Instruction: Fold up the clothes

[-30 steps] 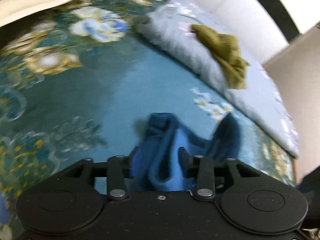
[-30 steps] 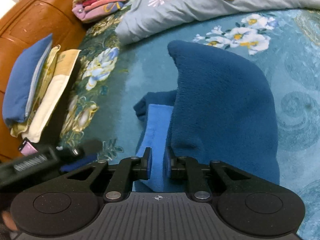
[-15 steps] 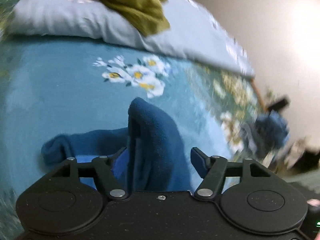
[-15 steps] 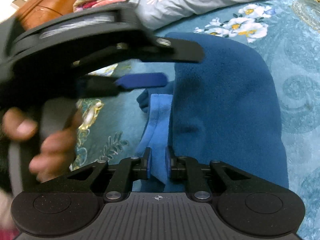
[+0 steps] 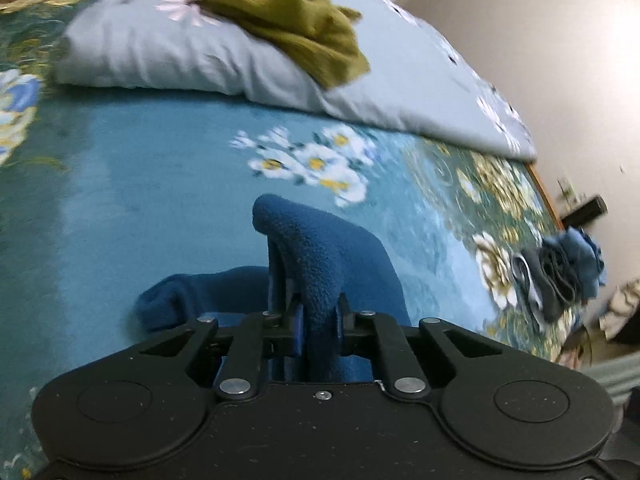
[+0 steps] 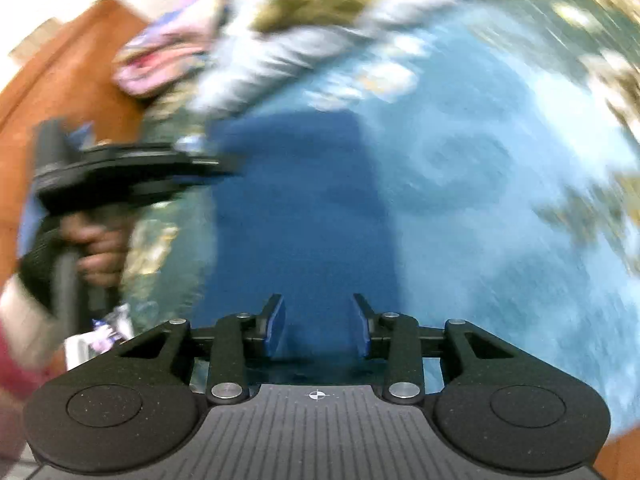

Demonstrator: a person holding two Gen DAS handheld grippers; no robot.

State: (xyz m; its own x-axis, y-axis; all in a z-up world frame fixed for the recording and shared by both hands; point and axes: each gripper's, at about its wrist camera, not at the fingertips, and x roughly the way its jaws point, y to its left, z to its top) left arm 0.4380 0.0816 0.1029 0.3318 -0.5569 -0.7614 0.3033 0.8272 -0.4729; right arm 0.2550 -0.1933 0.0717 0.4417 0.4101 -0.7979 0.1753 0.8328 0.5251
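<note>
Left wrist view shows the left tongs (image 5: 318,312) pinching a soft, floppy blue fleece (image 5: 320,256) fold, while the right tongs (image 6: 319,330) gape empty above it; thick doubled edges look best to grip.

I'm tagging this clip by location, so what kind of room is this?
Most likely a bedroom: a floral teal bedspread, a grey pillow with an olive garment on it, and a wooden headboard.

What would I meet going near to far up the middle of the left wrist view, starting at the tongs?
Left tongs shut on the blue fleece garment → white flower print on the teal bedspread → grey folded quilt → olive-green knit garment lying on top of it.
</note>
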